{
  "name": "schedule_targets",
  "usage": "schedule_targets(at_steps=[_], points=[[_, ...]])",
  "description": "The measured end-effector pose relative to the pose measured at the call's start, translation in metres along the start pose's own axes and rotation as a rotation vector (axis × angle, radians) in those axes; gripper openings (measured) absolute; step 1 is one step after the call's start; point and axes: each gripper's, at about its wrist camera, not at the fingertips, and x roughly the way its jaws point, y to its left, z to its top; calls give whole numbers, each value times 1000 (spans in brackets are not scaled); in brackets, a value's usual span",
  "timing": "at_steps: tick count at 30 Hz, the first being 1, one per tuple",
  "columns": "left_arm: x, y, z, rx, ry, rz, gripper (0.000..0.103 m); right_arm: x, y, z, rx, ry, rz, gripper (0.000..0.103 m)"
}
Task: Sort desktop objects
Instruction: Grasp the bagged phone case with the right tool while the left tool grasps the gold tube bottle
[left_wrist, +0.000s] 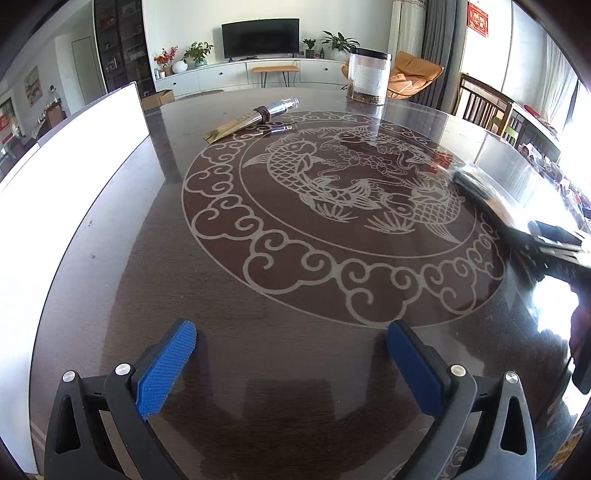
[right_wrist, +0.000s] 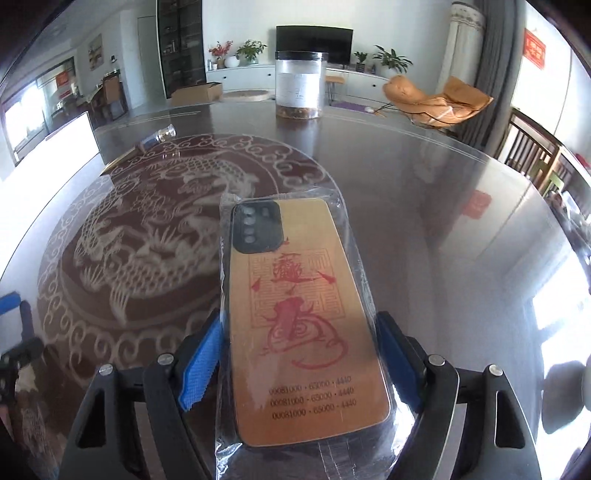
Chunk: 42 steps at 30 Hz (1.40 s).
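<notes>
Three loose things are left for sorting, as far as I can see, and none of them looks put away yet.

Biggest of all is the dark table (left_wrist: 258, 369) with its pale fish pattern, and along its edge at nine o'clock in the left view stands a white board or box (left_wrist: 74, 155); whether that is where things are meant to go, I cannot tell.

Next down is the clear jar (right_wrist: 301, 85) with a black lid and brownish contents at the bottom, standing upright at twelve o'clock on the far side, well apart from both tongs.

Then the phone case (right_wrist: 306, 317), orange with a red print, sealed in a clear plastic bag. It lies flat between the right gripper's (right_wrist: 301, 354) blue pads, and both pads look pressed against the bag's edges, so I judge it gripped. No earlier view is given.

Smaller again, at eleven o'clock in the left view, a small bottle (left_wrist: 275, 109) lies on its side on a flat tan packet (left_wrist: 229, 127), untouched.

Nothing sits in the left gripper (left_wrist: 291, 363): its jaws stand wide over bare table.

My reading is that the sorting is at an early stage: one item in hand, jar and bottle still to be dealt with.
</notes>
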Motion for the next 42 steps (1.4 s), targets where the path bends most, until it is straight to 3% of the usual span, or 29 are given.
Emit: schedule_targets(at_steps=[6,9,11,12,16,25,31,34,37,39,41,42], points=[[0,0,0,3,1,0,103,-9,-3,-11,22,10,19,83],[6,1,8,109,31,-69,103,-8,-4,-9,29,13,20,85],[16,5,27,215,99,-113,103,-8,-3,-9,29,13,18,85],[22,8,39,265,122,-100,103,-8,-4,-10,29,13,17,85],[44,22,101,384,154,-107,103,-8,-4,-10,29,13,18,85],[115,47,215,336,163,-68,103,-8,-4,-10,28,13,18,85],[148,40,246,361,140,-33,99,-9,-3,-9,24,12,7,85],[161,37,250,363,140,-50,99,-9,-1,-9,20,11,1,85],[167,37,250,339,138,-100,88,-10,2,-9,9,6,-13,85],[168,42,251,286,153,-163,71,-10,4,-8,1,3,-23,85],[164,43,249,257,128,-151,42,-11,5,-8,-5,1,-30,85],[163,44,249,241,126,-147,35,-10,5,-8,-5,1,-30,85]])
